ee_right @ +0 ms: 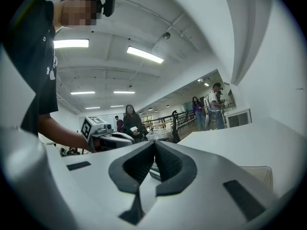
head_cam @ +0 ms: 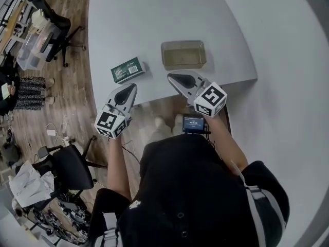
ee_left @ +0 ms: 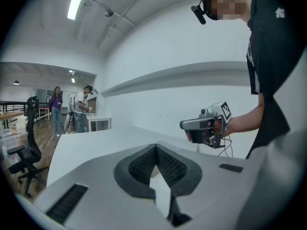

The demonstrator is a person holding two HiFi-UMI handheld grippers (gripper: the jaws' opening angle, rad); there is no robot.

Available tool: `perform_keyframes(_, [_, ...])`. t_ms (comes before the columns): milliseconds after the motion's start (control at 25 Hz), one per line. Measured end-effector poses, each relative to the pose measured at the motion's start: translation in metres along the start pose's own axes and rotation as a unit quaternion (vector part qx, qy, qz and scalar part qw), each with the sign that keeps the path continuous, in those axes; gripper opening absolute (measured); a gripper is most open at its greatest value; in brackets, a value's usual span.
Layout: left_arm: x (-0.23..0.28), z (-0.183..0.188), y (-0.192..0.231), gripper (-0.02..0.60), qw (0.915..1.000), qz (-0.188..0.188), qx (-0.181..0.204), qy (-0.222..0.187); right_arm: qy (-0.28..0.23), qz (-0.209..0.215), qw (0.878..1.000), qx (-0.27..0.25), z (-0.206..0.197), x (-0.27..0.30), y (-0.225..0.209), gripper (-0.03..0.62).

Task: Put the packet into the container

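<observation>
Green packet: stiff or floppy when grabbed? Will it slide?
Probably stiff: the green packet looks boxy, straight-edged, lying flat. Likely light: thin, smaller than the container. Might slide on the smooth white table if pushed; unlikely to roll.

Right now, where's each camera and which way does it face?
Head view: on the person's head, steeply down on table, packet, container; shows left gripper, right gripper, torso.
Left gripper view: on left gripper, along its shut fingers across the table; shows right gripper, torso.
Right gripper view: on right gripper, along its shut fingers; shows left gripper, forearm.
Shared: each gripper view catches the other gripper.
</observation>
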State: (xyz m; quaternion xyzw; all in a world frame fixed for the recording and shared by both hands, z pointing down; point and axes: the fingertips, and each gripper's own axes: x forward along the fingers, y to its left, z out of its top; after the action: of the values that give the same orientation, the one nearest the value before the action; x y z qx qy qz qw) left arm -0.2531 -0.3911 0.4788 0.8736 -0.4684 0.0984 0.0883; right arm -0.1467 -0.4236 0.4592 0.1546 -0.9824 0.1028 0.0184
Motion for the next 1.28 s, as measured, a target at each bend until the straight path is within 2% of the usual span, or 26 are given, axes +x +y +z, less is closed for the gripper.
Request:
perform_keyframes(120, [0.015, -0.014, 0.024, 0.008, 0.9987, -0.018, 0.016, 0.045, 0.007, 0.000, 1.000, 0.003, -0.002, 0.014, -0.006, 0.021])
perform_keyframes(200, [0.028, -0.029, 0.045, 0.008, 0.9954, -0.025, 0.043, 0.082, 0.011, 0.001, 1.000, 0.001, -0.004, 0.026, -0.011, 0.021])
perform_keyframes(320, [0.045, -0.056, 0.071, 0.008, 0.9836, -0.032, 0.090, 0.153, 0.019, 0.009, 1.000, -0.001, -0.010, 0.044, -0.012, 0.021])
perform_keyframes(400, [0.053, -0.074, 0.083, 0.008, 0.9707, -0.045, 0.121, 0.203, 0.025, 0.015, 1.000, -0.002, -0.015, 0.053, -0.010, 0.021])
perform_keyframes(520, [0.062, -0.093, 0.098, 0.009, 0.9460, -0.071, 0.166, 0.269, 0.029, 0.017, 0.999, 0.005, -0.021, 0.063, -0.010, 0.021])
perform_keyframes(560, [0.065, -0.102, 0.103, 0.045, 0.9372, -0.080, 0.173, 0.292, 0.030, 0.016, 0.999, 0.008, -0.023, 0.064, -0.011, 0.021])
perform_keyframes(640, [0.071, -0.122, 0.114, 0.237, 0.9151, -0.099, 0.180, 0.347, 0.034, 0.013, 0.999, 0.013, -0.027, 0.067, -0.013, 0.021])
perform_keyframes(680, [0.073, -0.133, 0.121, 0.298, 0.9015, -0.108, 0.189, 0.374, 0.035, 0.011, 0.999, 0.015, -0.029, 0.067, -0.013, 0.021])
perform_keyframes(760, [0.074, -0.152, 0.135, 0.342, 0.8765, -0.121, 0.208, 0.417, 0.039, 0.007, 0.999, 0.018, -0.035, 0.068, -0.015, 0.021])
perform_keyframes(800, [0.075, -0.159, 0.142, 0.364, 0.8688, -0.127, 0.210, 0.430, 0.041, 0.006, 0.999, 0.020, -0.037, 0.068, -0.016, 0.021])
perform_keyframes(920, [0.079, -0.173, 0.152, 0.407, 0.8517, -0.146, 0.205, 0.459, 0.047, 0.003, 0.999, 0.021, -0.042, 0.071, -0.017, 0.021])
perform_keyframes(1040, [0.085, -0.189, 0.147, 0.413, 0.8306, -0.165, 0.215, 0.486, 0.050, 0.000, 0.998, 0.024, -0.044, 0.072, -0.018, 0.021])
perform_keyframes(1280, [0.098, -0.205, 0.146, 0.413, 0.8197, -0.162, 0.245, 0.492, 0.057, -0.005, 0.998, 0.034, -0.055, 0.072, -0.018, 0.021])
